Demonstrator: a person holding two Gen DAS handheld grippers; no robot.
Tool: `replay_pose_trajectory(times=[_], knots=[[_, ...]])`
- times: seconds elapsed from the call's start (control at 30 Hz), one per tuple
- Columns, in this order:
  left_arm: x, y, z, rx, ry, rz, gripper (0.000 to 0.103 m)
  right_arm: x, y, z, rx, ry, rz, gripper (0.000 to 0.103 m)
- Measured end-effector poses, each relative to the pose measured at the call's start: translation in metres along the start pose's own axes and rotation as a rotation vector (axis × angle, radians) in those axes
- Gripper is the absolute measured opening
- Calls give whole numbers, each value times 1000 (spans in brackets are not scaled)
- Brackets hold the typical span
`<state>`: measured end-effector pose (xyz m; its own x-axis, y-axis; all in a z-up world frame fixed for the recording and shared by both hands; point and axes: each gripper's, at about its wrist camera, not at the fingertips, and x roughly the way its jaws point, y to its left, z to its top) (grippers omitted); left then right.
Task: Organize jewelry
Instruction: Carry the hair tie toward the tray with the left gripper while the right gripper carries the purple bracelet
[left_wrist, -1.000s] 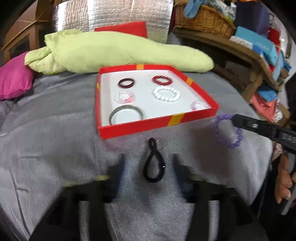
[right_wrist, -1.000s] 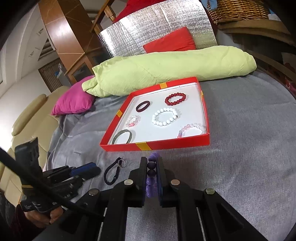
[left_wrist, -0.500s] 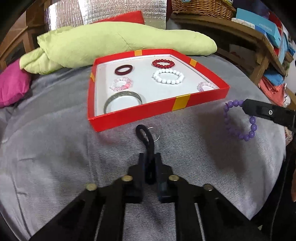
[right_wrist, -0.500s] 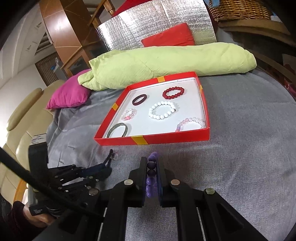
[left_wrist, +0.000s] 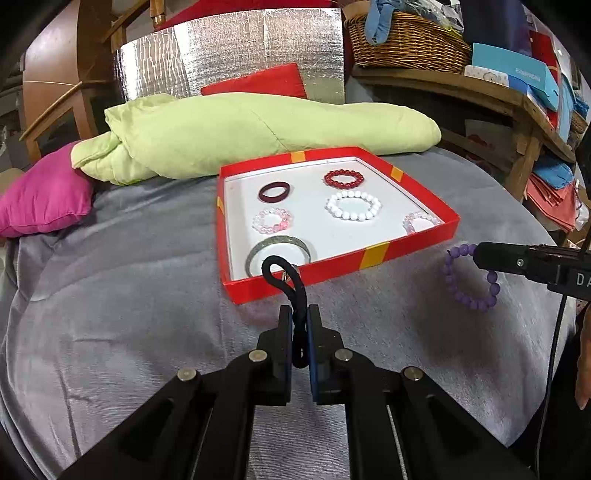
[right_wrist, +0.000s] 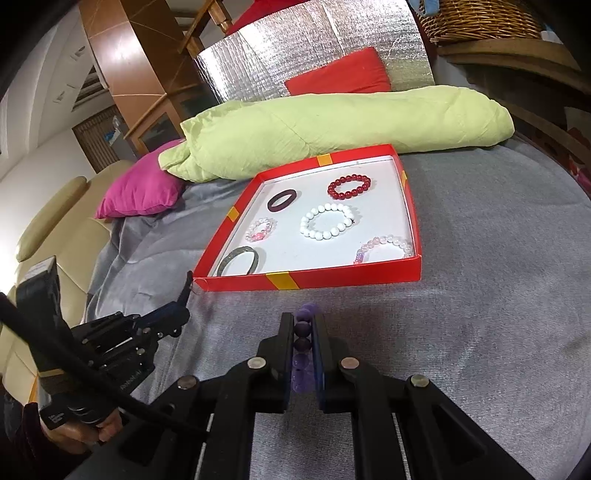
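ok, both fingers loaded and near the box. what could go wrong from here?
1. The black cord is pinched at one end by the left gripper; its free loop could catch the red box wall.
2. The purple bracelet hangs from the right gripper; it may slip or swing.
3. Six bracelets fill the box, so drops may overlap.

White letters "DA", cut off at the frame edge, stand on the right gripper (left_wrist: 480, 254) body. Blue box (left_wrist: 511, 72) lettering illegible.

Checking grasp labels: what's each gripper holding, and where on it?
Left gripper: black cord loop, pinched at its lower end. Right gripper: purple bead bracelet, clamped across beads on one side.
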<state>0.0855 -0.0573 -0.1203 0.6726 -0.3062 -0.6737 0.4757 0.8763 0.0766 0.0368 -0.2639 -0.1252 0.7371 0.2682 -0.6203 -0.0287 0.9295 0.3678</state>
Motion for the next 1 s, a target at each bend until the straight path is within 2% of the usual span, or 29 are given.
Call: replay_pose_trajectory(times=[0.23, 0.8, 0.87, 1.0], knots=[[-11, 4, 4, 3, -33, 52, 7, -2, 7, 1, -7, -16, 14, 10], [-51, 18, 16, -10, -91, 123, 7, -15, 34, 9, -23, -56, 87, 11], [-51, 19, 22, -21, -84, 107, 7, -20, 34, 15, -11, -68, 103, 11], [-41, 21, 53, -60, -63, 25, 7, -29, 28, 41, 31, -109, 136, 11]])
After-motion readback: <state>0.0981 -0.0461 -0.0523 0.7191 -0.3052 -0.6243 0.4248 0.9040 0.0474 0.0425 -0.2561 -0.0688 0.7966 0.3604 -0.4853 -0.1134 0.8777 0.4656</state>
